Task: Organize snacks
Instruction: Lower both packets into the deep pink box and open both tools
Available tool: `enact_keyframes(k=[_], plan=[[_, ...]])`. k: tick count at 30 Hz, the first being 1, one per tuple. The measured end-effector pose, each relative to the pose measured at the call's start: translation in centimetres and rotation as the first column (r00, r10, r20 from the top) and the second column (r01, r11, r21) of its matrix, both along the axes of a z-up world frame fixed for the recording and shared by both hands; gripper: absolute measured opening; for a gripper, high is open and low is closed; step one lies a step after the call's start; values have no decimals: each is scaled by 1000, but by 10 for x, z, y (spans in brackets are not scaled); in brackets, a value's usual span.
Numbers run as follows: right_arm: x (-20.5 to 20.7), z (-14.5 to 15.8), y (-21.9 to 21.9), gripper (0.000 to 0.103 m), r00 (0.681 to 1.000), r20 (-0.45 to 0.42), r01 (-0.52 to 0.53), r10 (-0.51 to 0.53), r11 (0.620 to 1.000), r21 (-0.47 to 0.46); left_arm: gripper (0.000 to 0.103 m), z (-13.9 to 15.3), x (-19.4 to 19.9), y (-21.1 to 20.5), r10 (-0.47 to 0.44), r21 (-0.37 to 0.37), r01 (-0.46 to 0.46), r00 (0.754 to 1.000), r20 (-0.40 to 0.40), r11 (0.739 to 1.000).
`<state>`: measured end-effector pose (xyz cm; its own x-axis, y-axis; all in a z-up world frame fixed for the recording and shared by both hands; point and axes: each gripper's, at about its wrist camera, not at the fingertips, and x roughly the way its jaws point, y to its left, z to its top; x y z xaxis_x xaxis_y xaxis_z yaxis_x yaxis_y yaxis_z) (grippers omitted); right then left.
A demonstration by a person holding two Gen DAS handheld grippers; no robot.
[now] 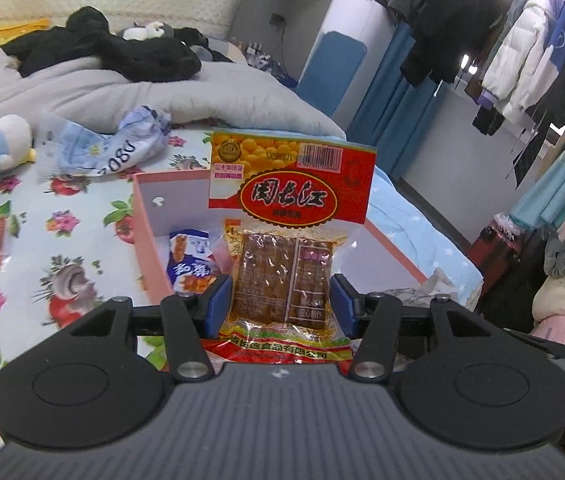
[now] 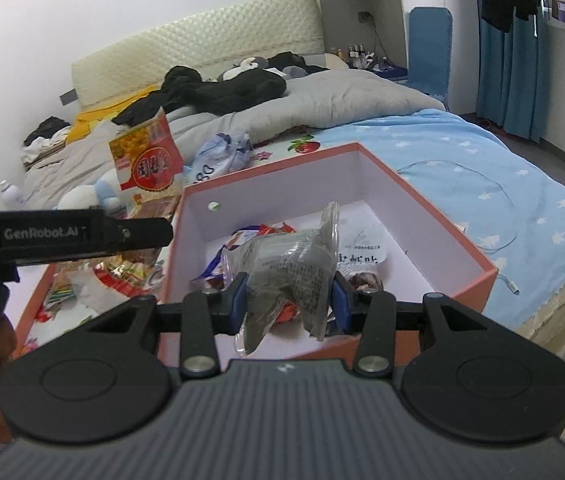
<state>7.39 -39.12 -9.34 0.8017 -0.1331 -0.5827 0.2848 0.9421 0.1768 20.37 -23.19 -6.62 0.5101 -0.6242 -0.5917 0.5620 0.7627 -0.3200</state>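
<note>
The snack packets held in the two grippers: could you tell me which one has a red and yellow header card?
The dried tofu packet in the left gripper; the right gripper holds a grey crinkled packet without any card.

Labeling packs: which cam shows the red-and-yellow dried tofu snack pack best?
Left wrist: the red-and-yellow dried tofu snack pack fills the centre, label readable, clamped in the left gripper. Right wrist shows it small, angled, lower half hidden.

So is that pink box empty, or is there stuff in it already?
Not empty. The pink box is open-topped, with several snack packets on its floor; a blue-and-white packet shows inside too.
</note>
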Motion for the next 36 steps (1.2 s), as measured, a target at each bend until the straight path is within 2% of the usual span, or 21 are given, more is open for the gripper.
enact_keyframes(k=[11, 22, 24, 26, 27, 28, 29, 36], plan=[[52, -34, -37, 46, 998, -52, 19, -18, 999, 34, 59, -37, 69, -51, -30, 73, 34, 998, -55, 997], [75, -54, -41, 47, 995, -97, 4, 1, 998, 55, 60, -59, 97, -64, -41, 107, 51, 995, -89, 993], [76, -54, -41, 47, 995, -103, 6, -1, 998, 55, 66, -59, 97, -63, -38, 109, 50, 994, -105, 993], [74, -52, -41, 51, 995, -99, 7, -1, 998, 58, 67, -58, 96, -58, -35, 97, 45, 994, -106, 994], [73, -49, -39, 55, 995, -100, 10, -4, 999, 54, 67, -55, 94, -56, -33, 95, 43, 994, -104, 995], [74, -48, -40, 65, 995, -98, 16, -11, 999, 46, 67, -52, 92, -53, -29, 92, 39, 995, -99, 995], [71, -45, -38, 69, 996, -91, 18, -15, 999, 40, 67, -48, 89, -50, -26, 89, 35, 995, -97, 995], [46, -21, -19, 68, 999, -33, -11, 13, 999, 38, 67, -15, 58, -20, 2, 72, 1, 999, -39, 997]])
